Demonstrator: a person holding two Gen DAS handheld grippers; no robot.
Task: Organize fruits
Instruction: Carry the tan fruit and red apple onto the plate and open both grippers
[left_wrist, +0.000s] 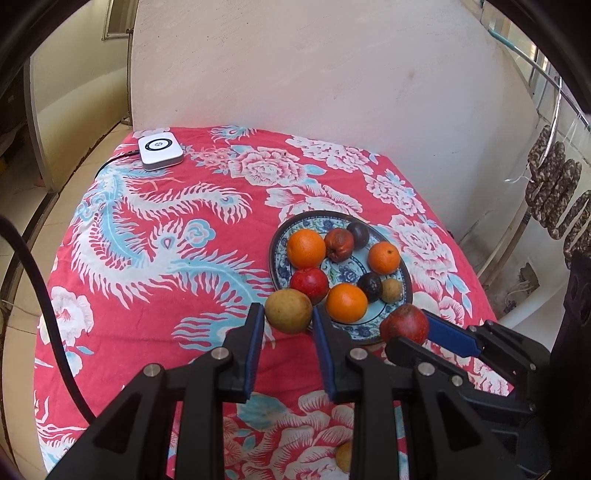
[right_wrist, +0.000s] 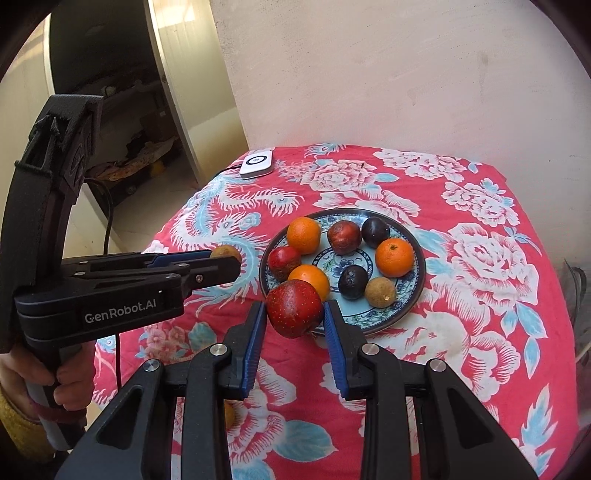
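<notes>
A blue patterned plate holds several fruits: oranges, red apples and dark plums. My left gripper is shut on a yellow-green fruit, held above the cloth at the plate's near left rim. My right gripper is shut on a red apple, held above the plate's near rim.
The table has a red floral cloth and stands against a pale wall. A white device with a cable sits at the far left corner. Another small yellow fruit lies on the cloth under the grippers.
</notes>
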